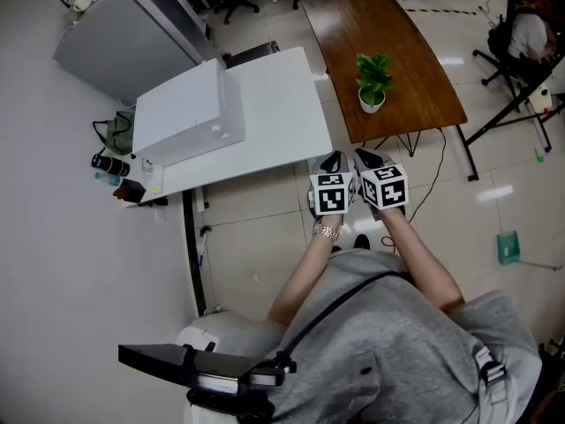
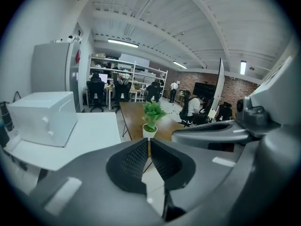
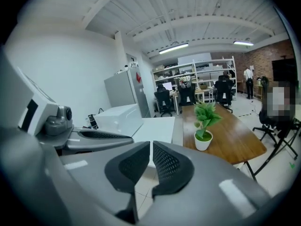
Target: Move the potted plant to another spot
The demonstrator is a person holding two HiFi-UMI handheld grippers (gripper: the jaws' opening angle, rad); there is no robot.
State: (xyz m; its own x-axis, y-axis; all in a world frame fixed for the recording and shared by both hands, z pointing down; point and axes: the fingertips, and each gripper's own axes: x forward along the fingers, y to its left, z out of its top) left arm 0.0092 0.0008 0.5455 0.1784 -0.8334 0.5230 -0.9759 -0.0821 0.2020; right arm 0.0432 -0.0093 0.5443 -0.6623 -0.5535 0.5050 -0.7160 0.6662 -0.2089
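So, the potted plant [image 1: 372, 85] stood upright on the brown table [image 1: 415, 51], toward its near end, stem straight up from the white pot. From your two grippers it lay ahead and a bit to the right, well apart, w/ bare floor and the table edge between. Your right gripper [image 1: 369, 159] was the nearer one. Your left gripper [image 1: 331, 161] sat just beside it, on the side of the white table [image 1: 282, 104]. Both had their jaws fully together, pads meeting, w/ nothing between them and touching nothing. In the right gripper view the plant showed right of the jaws; in the left gripper view, almost dead ahead above them. Whether that spot was the plant's old place or its new one, you couldn't tell from this.
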